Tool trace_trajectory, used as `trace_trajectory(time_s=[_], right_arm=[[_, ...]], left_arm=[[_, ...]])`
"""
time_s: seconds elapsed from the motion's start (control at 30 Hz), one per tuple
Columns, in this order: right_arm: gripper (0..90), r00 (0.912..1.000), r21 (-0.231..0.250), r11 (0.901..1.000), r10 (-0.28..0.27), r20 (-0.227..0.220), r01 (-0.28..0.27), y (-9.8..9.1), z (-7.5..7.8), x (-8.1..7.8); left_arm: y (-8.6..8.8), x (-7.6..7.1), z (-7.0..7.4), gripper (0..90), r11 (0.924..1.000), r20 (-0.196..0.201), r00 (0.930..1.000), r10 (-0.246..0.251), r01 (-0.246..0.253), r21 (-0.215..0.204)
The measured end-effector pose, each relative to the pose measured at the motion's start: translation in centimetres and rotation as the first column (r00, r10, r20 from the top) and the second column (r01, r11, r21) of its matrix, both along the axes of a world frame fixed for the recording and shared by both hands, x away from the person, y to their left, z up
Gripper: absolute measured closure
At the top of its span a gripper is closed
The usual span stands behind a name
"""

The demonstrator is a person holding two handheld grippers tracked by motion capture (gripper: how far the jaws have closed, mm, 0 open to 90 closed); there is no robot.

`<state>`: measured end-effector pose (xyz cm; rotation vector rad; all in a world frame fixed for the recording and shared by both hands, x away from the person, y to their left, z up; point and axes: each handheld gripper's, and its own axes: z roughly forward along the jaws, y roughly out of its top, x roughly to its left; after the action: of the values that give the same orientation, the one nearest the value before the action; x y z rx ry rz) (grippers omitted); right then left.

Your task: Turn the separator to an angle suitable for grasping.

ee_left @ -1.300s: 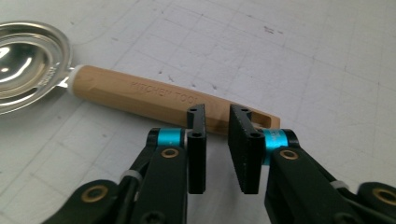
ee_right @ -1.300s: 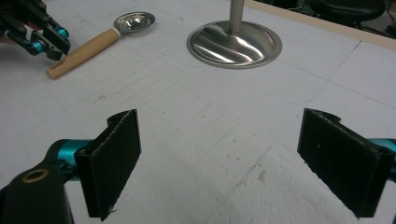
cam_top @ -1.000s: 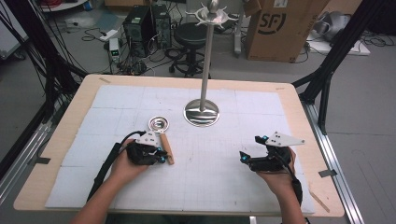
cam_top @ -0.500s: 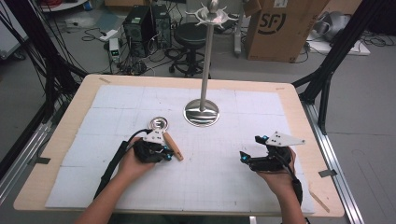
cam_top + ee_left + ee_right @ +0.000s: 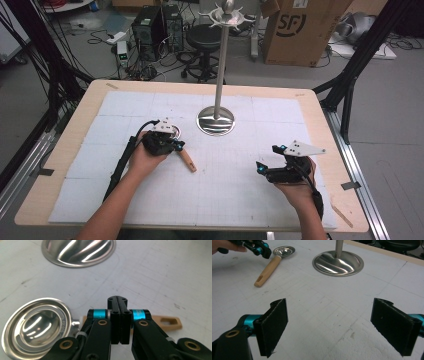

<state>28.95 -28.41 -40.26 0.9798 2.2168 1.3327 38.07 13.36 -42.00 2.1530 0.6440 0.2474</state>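
A small steel ladle lies on the white mat, its bowl [image 5: 35,325] at the left and its wooden handle [image 5: 170,322] running right behind my jaws. My left gripper [image 5: 117,302] is shut, jaws pressed together with nothing between them, just above where handle meets bowl. In the high view the left gripper [image 5: 175,145] covers the bowl and the handle [image 5: 187,160] pokes out toward me. My right gripper [image 5: 337,325] is wide open over bare mat; in the high view the right gripper [image 5: 262,170] sits near the table's right front. It sees the ladle handle [image 5: 267,271] far off.
A steel stand with a round base [image 5: 215,120] and a tall pole [image 5: 221,65] rises at the mat's middle back. The stand base [image 5: 338,263] lies ahead of the right gripper. The wooden table edge [image 5: 345,210] borders the mat.
My left gripper has moved forward and slightly right, from beside the ladle to over the joint of bowl and handle. The right gripper has stayed put.
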Motion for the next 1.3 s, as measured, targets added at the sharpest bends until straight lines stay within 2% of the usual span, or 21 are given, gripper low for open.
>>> trace_trajectory(time_s=[0.03, 0.1, 0.23, 0.33, 0.4, 0.43, 0.7, 0.8, 0.9, 1.0, 1.2, 1.3], right_arm=[[13.0, 1.0000, 0.000, 1.0000, 0.000, 0.000, 0.000, 0.0, 0.0, 0.0], [13.0, 1.0000, -0.001, 1.0000, 0.000, 0.001, 0.000, 0.0, 0.0, 0.0], [13.0, 1.0000, -0.002, 1.0000, -0.002, 0.002, 0.002, 0.0, -0.1, 0.1], [13.0, 1.0000, -0.004, 1.0000, -0.001, -0.002, 0.001, 0.0, -0.1, 0.1], [13.0, 1.0000, -0.010, 1.0000, 0.000, -0.003, 0.000, 0.0, -0.1, 0.1], [13.0, 1.0000, -0.010, 0.9999, 0.000, -0.003, 0.000, 0.0, -0.1, 0.1], [13.0, 1.0000, -0.008, 1.0000, -0.001, -0.006, 0.001, -0.2, -0.3, 0.0], [13.0, 1.0000, -0.005, 1.0000, -0.005, -0.002, 0.005, -0.2, -0.2, 0.0], [13.0, 1.0000, -0.009, 1.0000, -0.002, -0.004, 0.002, -0.2, -0.2, -0.1], [13.0, 1.0000, -0.015, 0.9999, 0.000, -0.004, 0.000, -0.1, -0.2, 0.0], [13.0, 1.0000, -0.009, 1.0000, -0.003, -0.004, 0.003, -0.2, -0.3, 0.0], [13.0, 1.0000, -0.011, 0.9999, 0.001, -0.005, -0.001, -0.2, -0.3, 0.0]], left_arm=[[0.0, 0.3, -0.1, 89.8, 0.9999, -0.008, 0.9999, 0.010, -0.010, -0.005], [-0.1, 1.0, -0.1, 89.8, 0.9995, -0.015, 0.9997, 0.019, -0.019, 0.027], [-0.5, 2.2, -0.1, 89.8, 0.9987, -0.023, 0.9991, 0.036, -0.035, 0.036], [-0.7, 3.0, -0.5, 89.8, 0.9971, -0.046, 0.9980, 0.044, -0.041, 0.064], [-0.6, 3.3, -0.9, 89.8, 0.9974, -0.068, 0.9966, 0.045, -0.041, 0.058], [-0.4, 3.5, -1.2, 89.8, 0.9963, -0.078, 0.9956, 0.052, -0.047, 0.073], [-0.2, 3.6, -1.4, 89.8, 0.9964, -0.085, 0.9950, 0.052, -0.046, 0.071], [0.1, 3.5, -1.1, 89.8, 0.9954, -0.095, 0.9938, 0.059, -0.051, 0.081], [0.4, 3.5, -1.0, 89.8, 0.9926, -0.093, 0.9935, 0.065, -0.055, 0.108], [0.7, 4.0, -1.2, 89.8, 0.9928, -0.099, 0.9911, 0.089, -0.080, 0.088], [0.6, 4.1, -1.3, 89.8, 0.9916, -0.092, 0.9916, 0.091, -0.082, 0.100], [0.5, 3.7, -1.3, 89.8, 0.9869, -0.092, 0.9920, 0.087, -0.074, 0.143]])
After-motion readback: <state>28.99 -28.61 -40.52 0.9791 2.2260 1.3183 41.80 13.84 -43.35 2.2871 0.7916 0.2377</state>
